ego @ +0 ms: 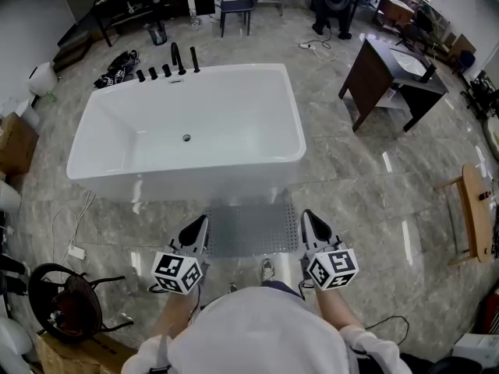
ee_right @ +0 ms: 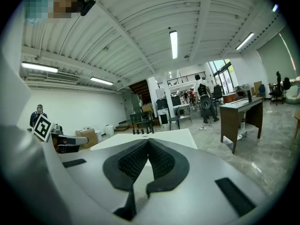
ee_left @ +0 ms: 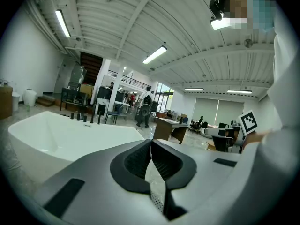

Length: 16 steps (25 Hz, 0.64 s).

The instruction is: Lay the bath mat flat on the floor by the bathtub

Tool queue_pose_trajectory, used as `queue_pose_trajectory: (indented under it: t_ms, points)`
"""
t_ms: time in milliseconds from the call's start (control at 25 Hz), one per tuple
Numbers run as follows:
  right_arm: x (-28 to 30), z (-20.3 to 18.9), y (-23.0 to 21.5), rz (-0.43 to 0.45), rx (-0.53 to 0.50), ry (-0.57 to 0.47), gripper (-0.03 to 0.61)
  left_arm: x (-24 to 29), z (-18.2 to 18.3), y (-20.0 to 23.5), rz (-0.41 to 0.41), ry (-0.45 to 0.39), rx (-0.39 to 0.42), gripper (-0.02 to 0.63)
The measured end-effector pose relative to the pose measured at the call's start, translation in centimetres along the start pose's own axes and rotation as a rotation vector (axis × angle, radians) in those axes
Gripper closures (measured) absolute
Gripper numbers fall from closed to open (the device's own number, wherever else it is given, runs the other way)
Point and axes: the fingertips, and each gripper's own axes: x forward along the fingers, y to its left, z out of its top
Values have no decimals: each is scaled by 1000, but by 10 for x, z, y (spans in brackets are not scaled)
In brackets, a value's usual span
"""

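The grey bath mat (ego: 253, 228) is held spread out on the near side of the white bathtub (ego: 187, 131). Its left edge is pinched by the closed left gripper (ego: 201, 224), and its right edge by the closed right gripper (ego: 306, 218).

White rectangular bathtub (ego: 234, 115) blocks the way ahead; grey marble floor (ego: 351, 185) lies open between it and dark wooden desk (ego: 366, 76).

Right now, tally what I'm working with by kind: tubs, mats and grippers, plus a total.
bathtub: 1
bath mat: 1
grippers: 2, the left gripper and the right gripper, each shut on the bath mat
Total: 4
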Motion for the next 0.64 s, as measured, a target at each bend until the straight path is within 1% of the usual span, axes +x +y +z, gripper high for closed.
queue_pose_trajectory:
  t_ms: [400,640]
  points:
    - [3,9,-1,10,-18,-7,549,0,12,3,17,-21,-1,578]
    - [7,13,-3,6,-12,-18,549,4,17,4,19,-39,-19,578]
